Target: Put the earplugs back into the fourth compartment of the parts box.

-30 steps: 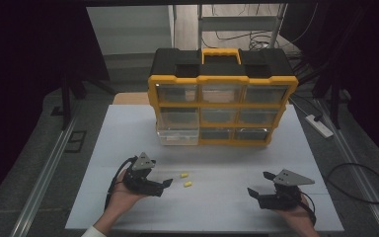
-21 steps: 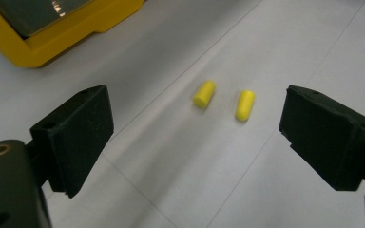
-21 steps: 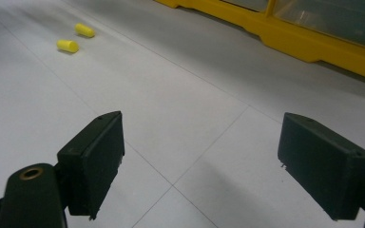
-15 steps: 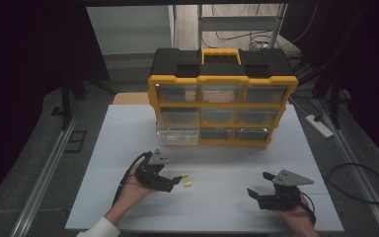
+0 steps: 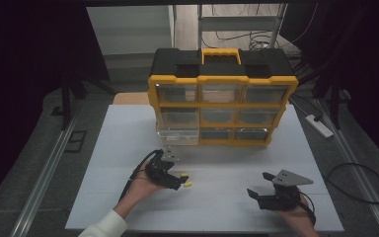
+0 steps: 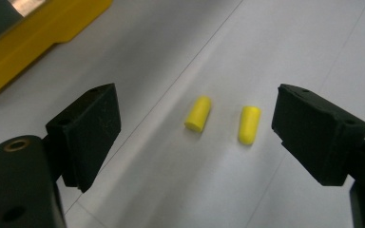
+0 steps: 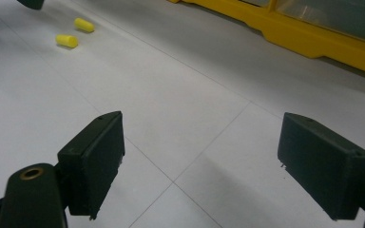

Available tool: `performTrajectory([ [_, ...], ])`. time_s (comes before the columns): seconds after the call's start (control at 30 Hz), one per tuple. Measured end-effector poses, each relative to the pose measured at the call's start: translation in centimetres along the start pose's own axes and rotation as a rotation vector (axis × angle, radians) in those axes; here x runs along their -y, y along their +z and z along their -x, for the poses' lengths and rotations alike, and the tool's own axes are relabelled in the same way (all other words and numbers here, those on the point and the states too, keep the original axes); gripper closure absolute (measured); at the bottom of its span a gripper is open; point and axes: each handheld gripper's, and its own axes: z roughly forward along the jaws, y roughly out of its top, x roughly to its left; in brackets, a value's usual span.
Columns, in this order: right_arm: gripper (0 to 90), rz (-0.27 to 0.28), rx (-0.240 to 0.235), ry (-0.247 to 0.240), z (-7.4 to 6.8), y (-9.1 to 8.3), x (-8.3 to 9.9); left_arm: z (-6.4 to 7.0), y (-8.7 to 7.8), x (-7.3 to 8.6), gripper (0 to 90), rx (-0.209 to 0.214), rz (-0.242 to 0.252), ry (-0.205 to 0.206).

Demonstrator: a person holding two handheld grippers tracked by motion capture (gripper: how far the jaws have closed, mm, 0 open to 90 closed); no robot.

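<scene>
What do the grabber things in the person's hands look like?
Both grippers, left and right, are black with two blocky flat jaws. The right one has a grey three-cornered plate on top. A black cable trails from the left one. A white sleeve covers the left arm.

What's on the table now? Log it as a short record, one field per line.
left gripper: open, jaws either side of two yellow earplugs
earplugs: one beside the other, lying apart on the white table
right gripper: open, over bare table, holding nothing
organizer box: yellow and black, upright at the table's far side
bottom-left drawer: pulled out
</scene>
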Motion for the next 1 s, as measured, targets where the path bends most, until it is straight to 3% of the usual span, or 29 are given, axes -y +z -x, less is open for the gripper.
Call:
performTrajectory([
  [0.33, 16.9, -0.007, -0.001, -0.005, 0.0, 0.1, 0.0, -0.1, 1.7, -0.5, 21.7, -0.009, -0.052, 0.043],
  [0.57, 16.9, -0.010, 0.000, -0.006, 0.0, 0.1, 0.0, -0.1, 2.6, -0.9, 31.1, -0.002, -0.083, 0.077],
  [0.77, 16.9, -0.013, 0.000, -0.006, 0.0, 0.1, 0.0, -0.5, 3.0, -1.0, 36.2, 0.003, -0.099, 0.075],
  [1.0, 17.2, -0.010, 0.004, -0.009, 0.0, 0.0, 0.0, -0.6, 3.3, -0.8, 49.2, 0.032, -0.126, 0.094],
])
